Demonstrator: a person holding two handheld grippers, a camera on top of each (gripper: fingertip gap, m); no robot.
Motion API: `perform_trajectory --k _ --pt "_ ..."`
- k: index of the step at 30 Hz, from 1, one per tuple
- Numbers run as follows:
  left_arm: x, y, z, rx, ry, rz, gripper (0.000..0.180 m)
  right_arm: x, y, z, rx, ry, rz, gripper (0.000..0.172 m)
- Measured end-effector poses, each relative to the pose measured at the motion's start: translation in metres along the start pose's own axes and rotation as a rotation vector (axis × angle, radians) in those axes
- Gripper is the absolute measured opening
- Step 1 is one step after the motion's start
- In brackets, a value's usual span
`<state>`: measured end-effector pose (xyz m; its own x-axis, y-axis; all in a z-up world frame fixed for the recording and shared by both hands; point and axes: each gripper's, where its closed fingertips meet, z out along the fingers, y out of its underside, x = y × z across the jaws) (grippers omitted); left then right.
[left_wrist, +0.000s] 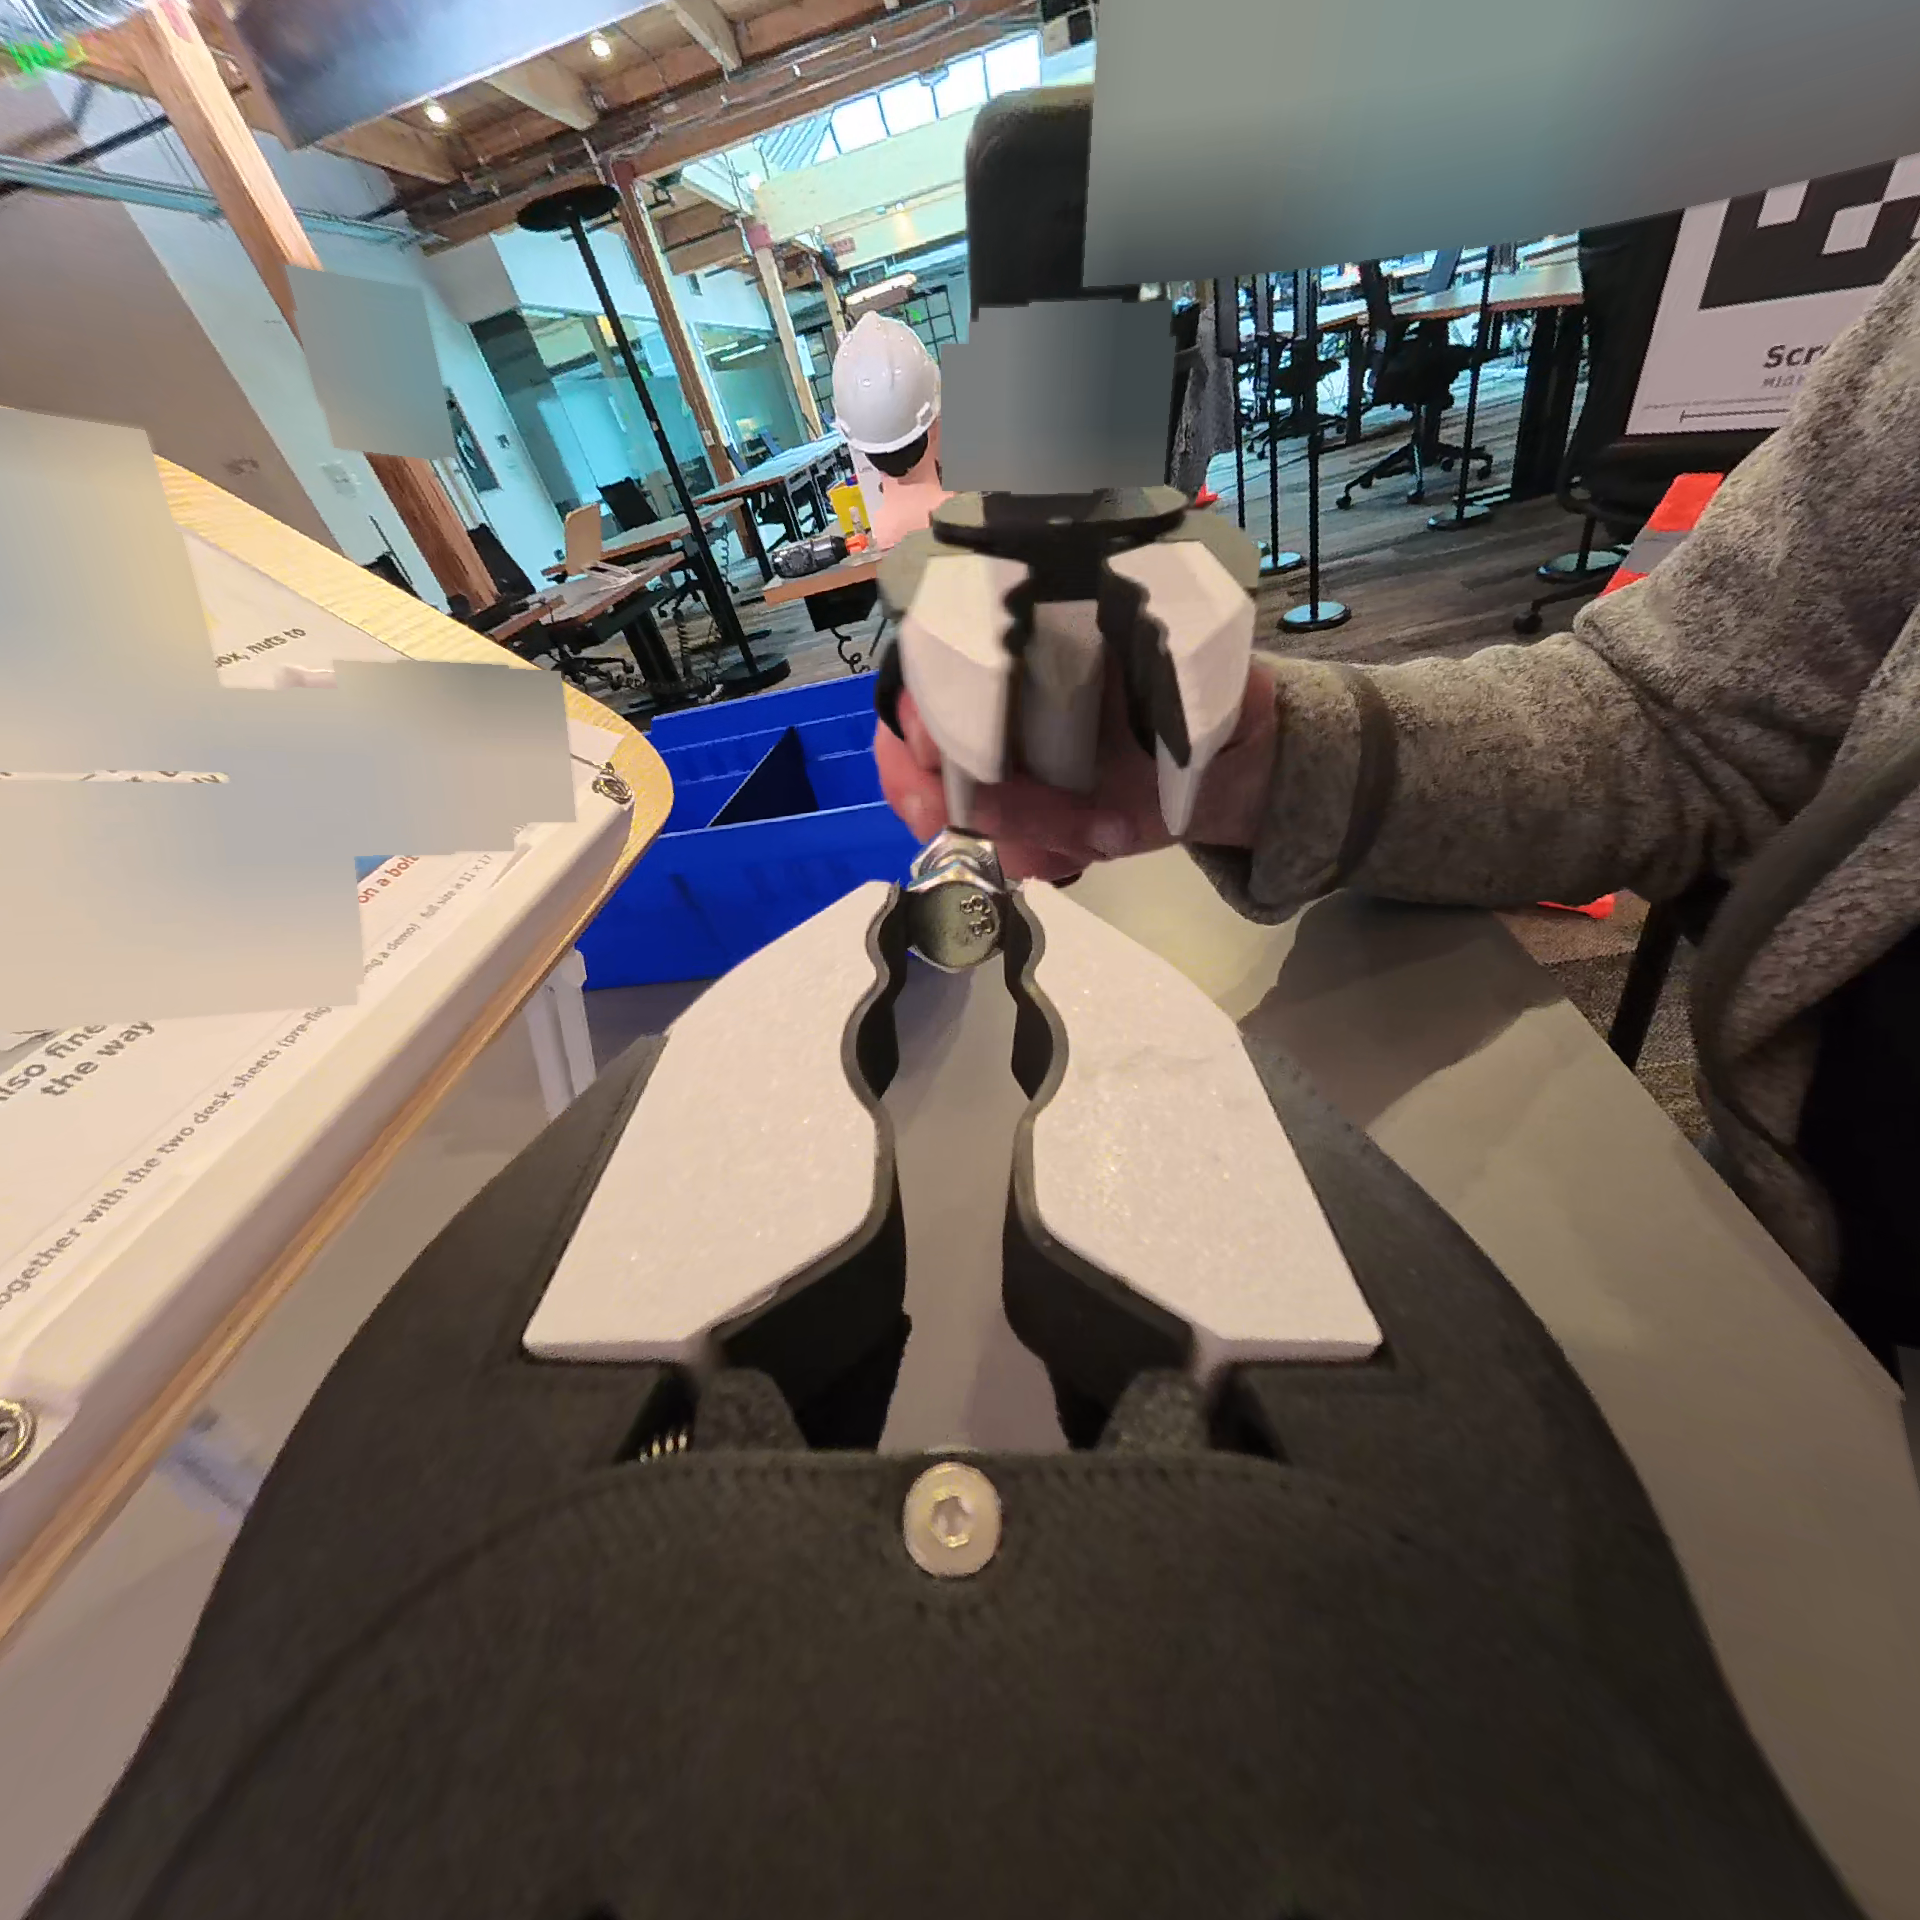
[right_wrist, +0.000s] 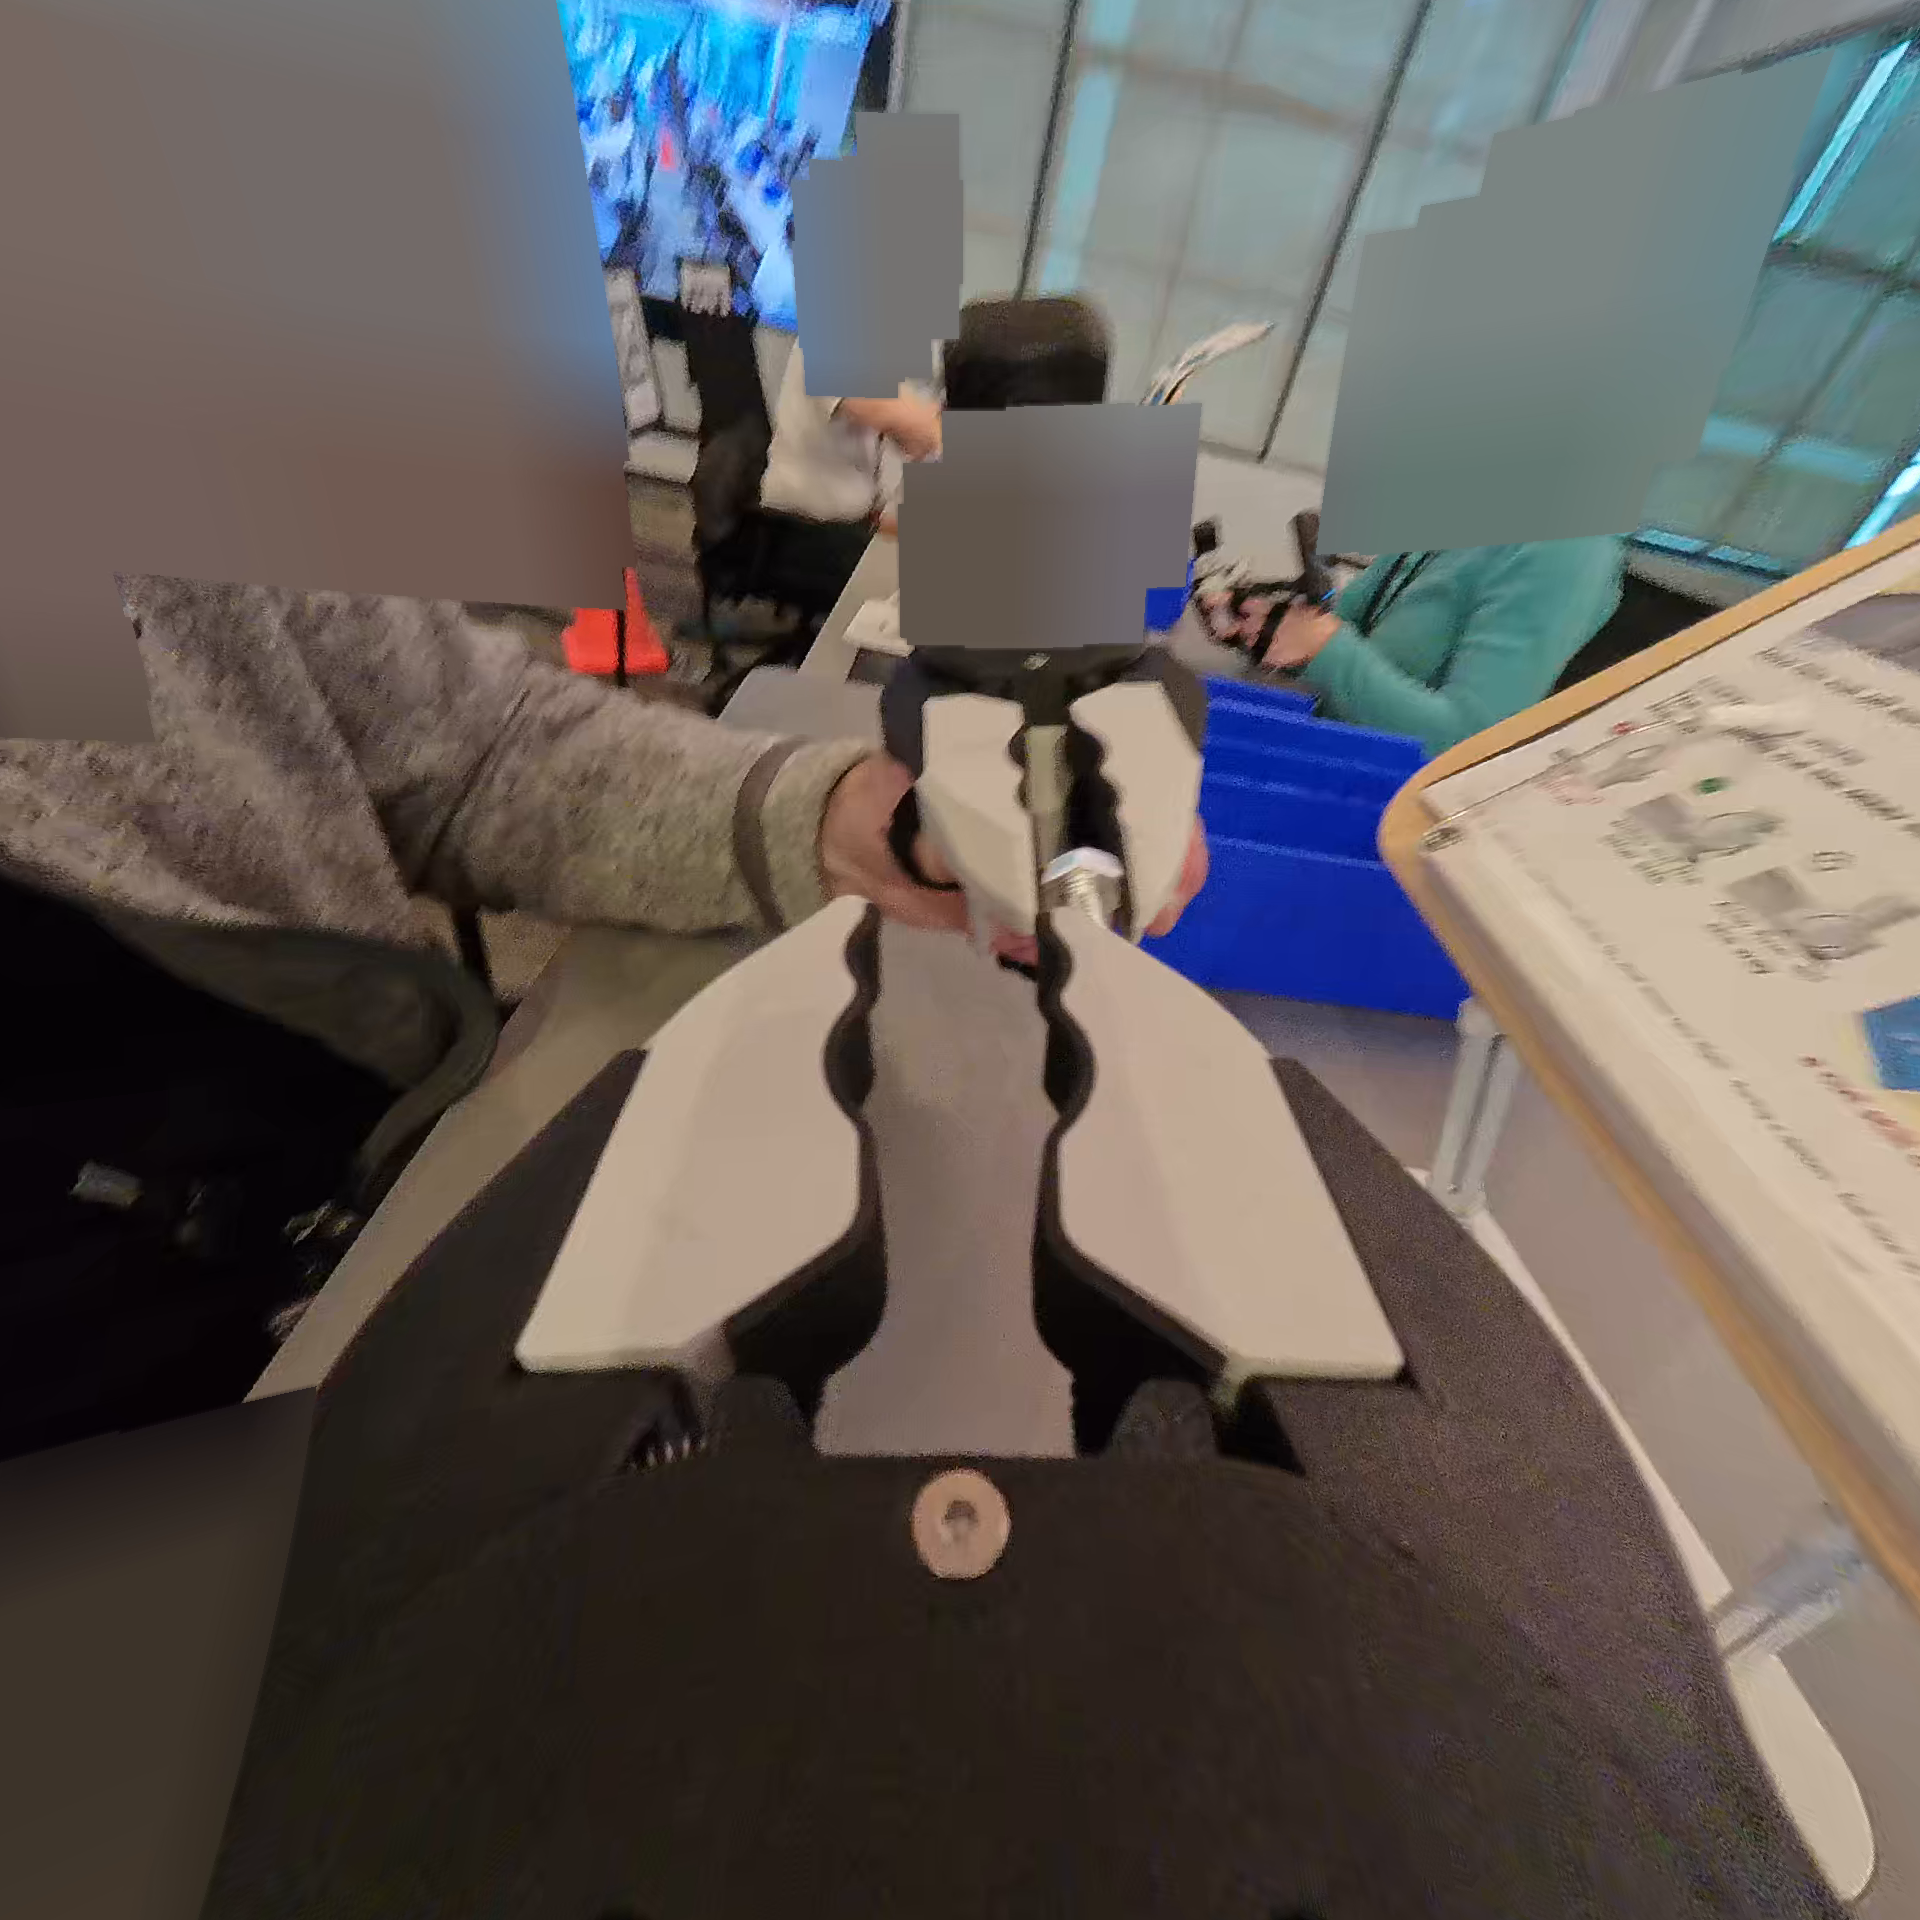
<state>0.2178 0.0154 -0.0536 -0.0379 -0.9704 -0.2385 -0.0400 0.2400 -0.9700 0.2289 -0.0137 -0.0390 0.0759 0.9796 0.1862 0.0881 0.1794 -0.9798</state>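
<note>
Pointing away from left tool (left_wrist: 958, 914): bolt (left_wrist: 954, 920)

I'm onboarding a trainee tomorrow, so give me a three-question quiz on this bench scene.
1. True or false: the left gripper is shut on the hexagonal head of a silver steel bolt.
2. What colour is the plastic bin beyond the grippers?
3. The right gripper is: A) lying on the grey table; B) held in a hand just beyond the bolt; C) out of sight.

Key: 1 true; 2 blue; 3 B.
</note>
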Motion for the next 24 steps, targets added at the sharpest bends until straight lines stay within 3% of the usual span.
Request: perform_trajectory --k 2,6,7,8,9,16,18,19,20,24 --pt "0.002 0.000 0.001 0.000 0.010 -0.002 0.017 0.009 0.001 0.001 -0.012 0.055 -0.005 0.050" --pt "0.002 -0.001 0.003 0.004 0.007 -0.002 0.017 0.002 0.009 0.009 -0.054 0.017 -0.013 0.053" --pt "0.003 0.001 0.003 -0.005 0.011 -0.005 0.017 -0.007 0.009 0.008 -0.055 -0.036 -0.020 0.048" --pt "0.001 0.002 0.003 -0.006 -0.001 -0.003 0.017 -0.024 0.008 0.005 -0.058 -0.151 -0.016 0.009" --pt "0.000 0.001 0.002 0.004 0.000 -0.011 0.017 -0.027 0.007 0.004 -0.057 -0.170 -0.003 0.008" --pt "0.001 0.000 0.003 0.015 0.009 -0.017 0.017 0.007 0.007 0.003 -0.028 0.036 0.001 0.059" --pt "0.001 0.000 0.002 0.012 0.005 -0.018 0.017 -0.005 0.009 0.005 -0.038 -0.030 -0.012 0.051" --pt "0.000 0.001 0.002 0.010 -0.004 -0.016 0.017 -0.020 0.010 0.004 -0.050 -0.126 -0.027 0.020" --pt "-0.001 -0.001 0.001 0.020 -0.002 -0.024 0.017 -0.030 0.012 0.003 -0.069 -0.190 -0.021 0.004" --pt "0.000 -0.002 0.001 0.027 0.005 -0.025 0.017 -0.003 -0.001 -0.001 0.007 -0.015 -0.026 0.036"
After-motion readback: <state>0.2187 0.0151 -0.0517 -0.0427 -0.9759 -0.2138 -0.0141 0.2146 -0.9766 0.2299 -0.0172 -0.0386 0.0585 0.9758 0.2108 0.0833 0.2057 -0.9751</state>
